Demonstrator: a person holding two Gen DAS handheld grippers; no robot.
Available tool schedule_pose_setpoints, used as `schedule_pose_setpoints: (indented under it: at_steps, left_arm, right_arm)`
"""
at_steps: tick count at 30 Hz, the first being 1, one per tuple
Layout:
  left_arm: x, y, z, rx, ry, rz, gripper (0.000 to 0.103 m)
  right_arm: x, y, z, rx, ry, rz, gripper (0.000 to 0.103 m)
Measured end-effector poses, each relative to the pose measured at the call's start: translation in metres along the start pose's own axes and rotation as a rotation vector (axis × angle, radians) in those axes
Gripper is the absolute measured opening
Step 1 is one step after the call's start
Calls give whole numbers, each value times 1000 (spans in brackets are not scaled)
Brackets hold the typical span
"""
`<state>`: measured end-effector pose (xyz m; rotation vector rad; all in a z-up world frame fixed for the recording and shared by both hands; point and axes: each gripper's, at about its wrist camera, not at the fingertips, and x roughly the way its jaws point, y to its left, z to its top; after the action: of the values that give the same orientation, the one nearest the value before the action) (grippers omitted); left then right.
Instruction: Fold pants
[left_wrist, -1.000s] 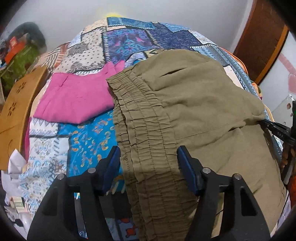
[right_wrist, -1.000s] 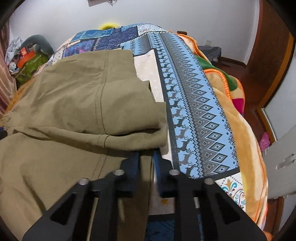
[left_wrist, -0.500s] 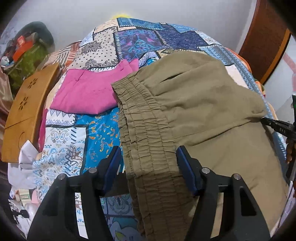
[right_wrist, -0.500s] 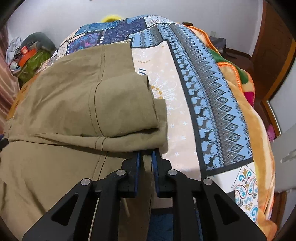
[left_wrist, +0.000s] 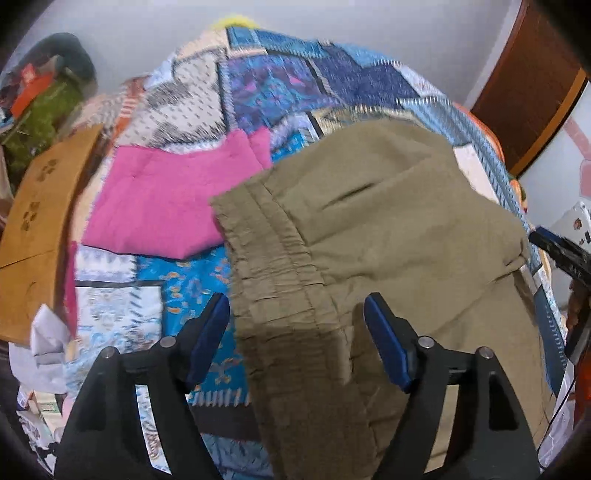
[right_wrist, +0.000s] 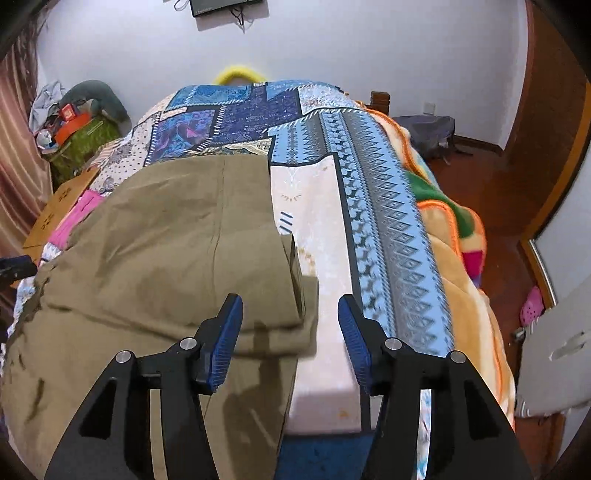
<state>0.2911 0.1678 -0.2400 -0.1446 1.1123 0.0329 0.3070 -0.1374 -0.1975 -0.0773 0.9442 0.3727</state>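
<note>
Olive-green pants (left_wrist: 388, 236) lie partly folded on the patchwork bedspread (left_wrist: 280, 85). Their elastic waistband (left_wrist: 273, 266) runs toward my left gripper (left_wrist: 297, 332), which is open and raised over it, holding nothing. In the right wrist view the pants (right_wrist: 177, 251) have a folded edge (right_wrist: 295, 280) on the cream patch of the bedspread (right_wrist: 325, 236). My right gripper (right_wrist: 290, 332) is open above that edge and holds nothing. Its tip shows at the right edge of the left wrist view (left_wrist: 561, 251).
A folded pink garment (left_wrist: 166, 199) lies left of the pants. A wooden board (left_wrist: 40, 214) leans at the bed's left side. An orange blanket (right_wrist: 465, 266) hangs off the right edge. Clutter (right_wrist: 77, 129) sits by the far-left wall; a wooden door (right_wrist: 546, 110) is at right.
My right gripper was shut on the pants' folded edge; it has opened, let go and lifted back. My left gripper stays open and has risen slightly.
</note>
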Motion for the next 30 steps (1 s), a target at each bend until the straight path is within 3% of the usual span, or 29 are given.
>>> schedule_pose_setpoints:
  at_steps: [5, 6, 7, 8, 10, 13, 15, 18, 23, 27, 30]
  left_arm:
    - [25, -4, -3, 16, 26, 1, 76]
    - [25, -4, -3, 10, 17, 2, 76]
    - [25, -4, -3, 13, 10, 10, 75]
    - [24, -6, -4, 33, -3, 28, 74]
    - [20, -13, -7, 93, -49, 104, 66]
    - [14, -14, -9, 112, -95, 196, 63]
    - [14, -12, -10, 78, -103, 215, 63]
    - [15, -11, -12, 58, -117, 249, 64]
    - [25, 7, -12, -34, -71, 195, 77]
    - [21, 24, -13, -122, -38, 75, 77]
    - [8, 28, -13, -150, -36, 48, 77]
  right_arm:
    - [35, 7, 1, 7, 73, 61, 50]
    - [43, 9, 0, 16, 90, 76, 48]
    - [46, 11, -2, 21, 90, 88, 40]
    - [48, 13, -3, 21, 85, 88, 36]
    - [52, 19, -5, -15, 72, 46, 18]
    - [53, 27, -8, -74, 66, 31, 13]
    - [54, 33, -8, -129, 68, -7, 13]
    - [59, 31, -7, -111, 78, -27, 13]
    - [61, 23, -9, -71, 76, -36, 13]
    - [57, 27, -11, -46, 72, -65, 17]
    - [50, 31, -8, -69, 89, -76, 21]
